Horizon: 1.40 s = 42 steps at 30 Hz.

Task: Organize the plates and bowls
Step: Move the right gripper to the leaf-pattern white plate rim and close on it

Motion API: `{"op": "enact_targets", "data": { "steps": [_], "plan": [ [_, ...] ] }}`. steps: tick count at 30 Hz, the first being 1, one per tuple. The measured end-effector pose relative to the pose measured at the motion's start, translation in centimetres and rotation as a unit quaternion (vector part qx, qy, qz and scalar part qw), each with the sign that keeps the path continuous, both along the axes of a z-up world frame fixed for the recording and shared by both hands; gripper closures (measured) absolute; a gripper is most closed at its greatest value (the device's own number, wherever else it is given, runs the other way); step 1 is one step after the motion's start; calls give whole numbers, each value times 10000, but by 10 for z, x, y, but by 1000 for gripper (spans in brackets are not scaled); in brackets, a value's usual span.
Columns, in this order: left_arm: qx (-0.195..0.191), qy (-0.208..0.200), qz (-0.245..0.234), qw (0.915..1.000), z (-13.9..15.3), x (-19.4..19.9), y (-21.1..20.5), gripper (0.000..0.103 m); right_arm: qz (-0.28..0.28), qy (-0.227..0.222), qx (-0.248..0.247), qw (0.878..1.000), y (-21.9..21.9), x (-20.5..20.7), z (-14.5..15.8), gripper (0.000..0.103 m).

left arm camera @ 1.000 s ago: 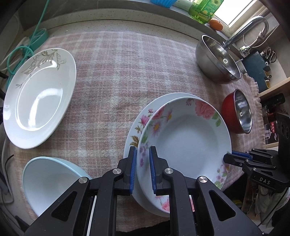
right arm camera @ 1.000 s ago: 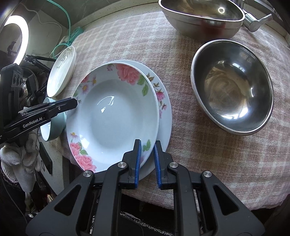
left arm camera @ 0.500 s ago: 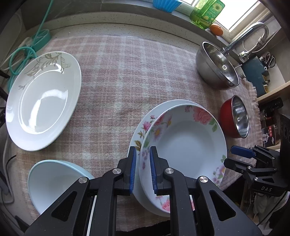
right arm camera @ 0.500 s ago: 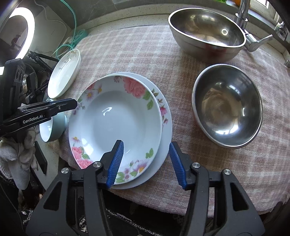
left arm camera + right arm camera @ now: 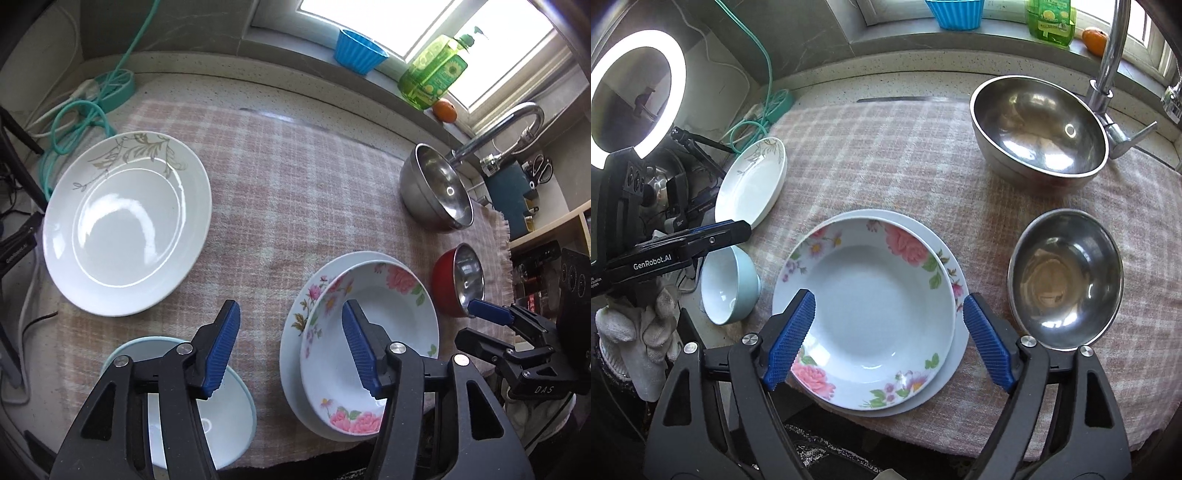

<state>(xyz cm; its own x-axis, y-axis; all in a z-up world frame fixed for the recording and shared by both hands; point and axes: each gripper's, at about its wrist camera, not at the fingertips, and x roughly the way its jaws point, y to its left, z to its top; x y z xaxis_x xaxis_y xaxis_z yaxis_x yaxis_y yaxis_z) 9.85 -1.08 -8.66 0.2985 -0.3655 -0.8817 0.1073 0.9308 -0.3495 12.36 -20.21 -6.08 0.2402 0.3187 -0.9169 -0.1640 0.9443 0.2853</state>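
Floral plates (image 5: 871, 314) sit stacked on the checked table (image 5: 886, 155). Both tools, left (image 5: 291, 347) and right (image 5: 886, 339), gape wide, holding nothing. Left of the stack, a white plate (image 5: 125, 225) and blue bowl (image 5: 726, 291) await sorting; right of it, steel bowls (image 5: 1065, 277).

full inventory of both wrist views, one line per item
rose plates: 2, white with pink flowers, stacked at cloth's near edge
leaf plate: 1, white, olive sprig, left
ceramic bowl: 1, pale blue, near-left corner
big steel bowl: 1, silver, by faucet
small steel bowl: 1, red outside, right of the stack
plaid cloth: 1, pink-beige, under all dishes
soap bottle: 1, green, windowsill
blue cup: 1, windowsill
orange: 1, windowsill
faucet: 1, chrome
ring light: 1, lit, far left
left gripper: open
right gripper: open, above stack
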Motion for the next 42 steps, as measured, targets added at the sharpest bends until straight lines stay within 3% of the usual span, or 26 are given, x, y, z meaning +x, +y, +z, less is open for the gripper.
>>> {"op": "enact_targets", "data": {
  "steps": [8, 17, 32, 38, 40, 42],
  "plan": [
    [-134, -191, 664, 9975, 15, 1, 53, 46, 140, -215, 233, 9994, 29, 32, 16, 18],
    [-178, -237, 1417, 9895, 12, -3, 116, 46, 328, -179, 476, 9982, 67, 72, 17, 18],
    [-560, 93, 2360, 9701, -27, 9, 182, 47, 661, 362, 689, 9948, 127, 132, -28, 18],
    [-491, 136, 2430, 9687, -34, 17, 189, 51, 762, 473, 710, 9934, 147, 148, -43, 18],
    [-497, 181, 2433, 9685, -38, 20, 192, 55, 742, 534, 772, 9928, 150, 153, -48, 21],
    [-475, 209, 2417, 9690, -41, 24, 191, 59, 746, 633, 829, 9917, 155, 159, -53, 32]
  ]
}}
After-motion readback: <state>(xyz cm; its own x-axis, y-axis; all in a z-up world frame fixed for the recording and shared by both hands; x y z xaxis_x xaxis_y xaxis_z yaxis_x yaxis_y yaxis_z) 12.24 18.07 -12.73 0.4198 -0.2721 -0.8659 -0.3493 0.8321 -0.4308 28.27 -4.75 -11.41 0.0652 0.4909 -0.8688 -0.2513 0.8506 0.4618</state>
